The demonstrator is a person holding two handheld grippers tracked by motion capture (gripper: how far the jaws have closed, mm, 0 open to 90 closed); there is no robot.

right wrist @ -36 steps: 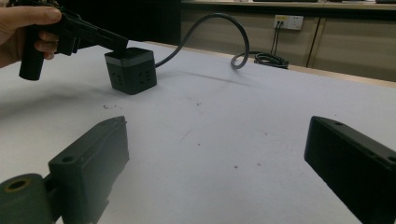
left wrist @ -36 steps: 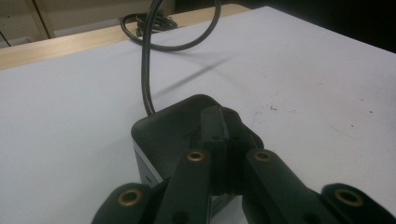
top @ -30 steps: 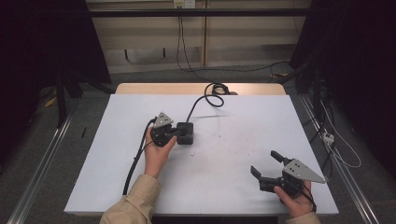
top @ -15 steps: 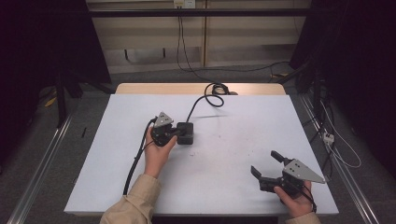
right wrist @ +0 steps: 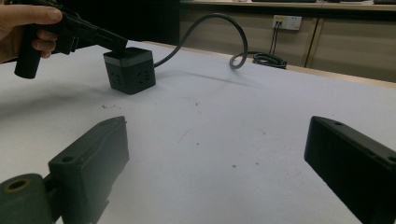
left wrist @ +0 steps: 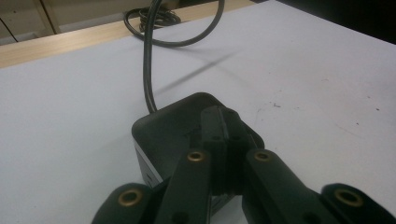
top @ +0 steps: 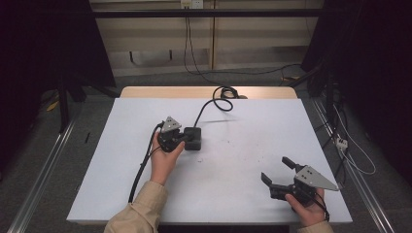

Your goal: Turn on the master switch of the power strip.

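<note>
Black cube socket [top: 194, 137] sits under my left gripper [top: 180, 139], jaws pressed together; right gripper [top: 278, 171] spread, far off

Lying white and flat over a wooden desk [top: 145, 91], a sheet [top: 252, 160]; standing behind, pale cabinets [top: 252, 46] with a wall socket [right wrist: 287, 22]; running alongside, floor rails [top: 43, 174].

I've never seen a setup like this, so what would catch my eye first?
Probably the black cube with its looping cable near the middle of the white table. The left tool rests shut on the cube's top. At the near right edge, the right tool waits with jaws wide open.
</note>
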